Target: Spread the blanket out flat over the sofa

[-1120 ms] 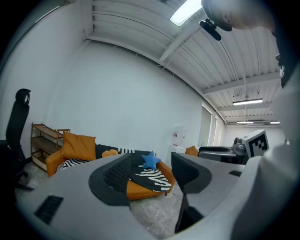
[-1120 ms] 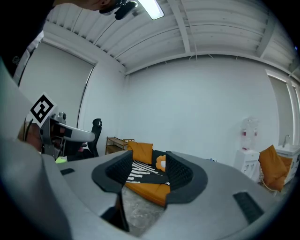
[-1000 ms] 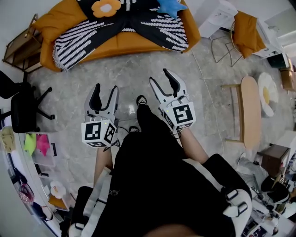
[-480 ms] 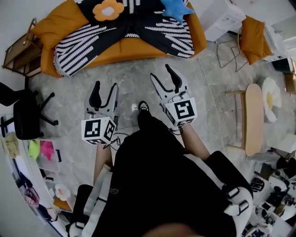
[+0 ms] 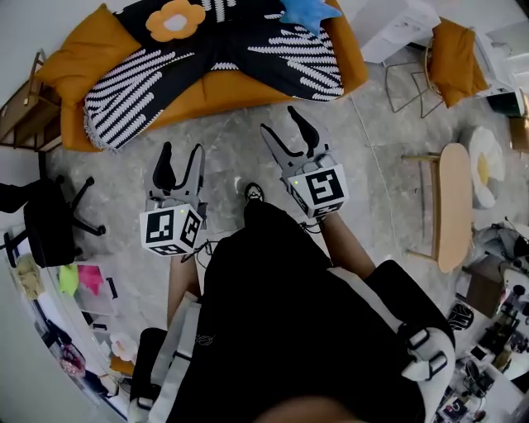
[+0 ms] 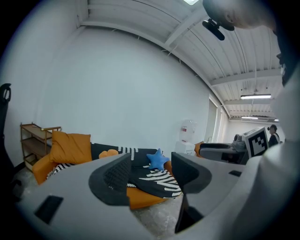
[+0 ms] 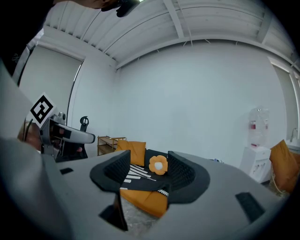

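The sofa [image 5: 240, 91] runs across the top of the head view, with the blanket [image 5: 248, 45] lying on it from its left end to its right end. On the blanket, a flower cushion [image 5: 175, 21] sits at upper left and a star cushion [image 5: 307, 12] right of it. My left gripper [image 5: 182, 153] and right gripper [image 5: 281, 128] are at mid-frame, below the sofa and apart from it. An office chair [image 5: 45, 219] stands at the left edge and a bench [image 5: 450, 202] at the right.

flower cushion [image 5: 175, 20], star cushion [image 5: 307, 12], office chair [image 5: 48, 225]
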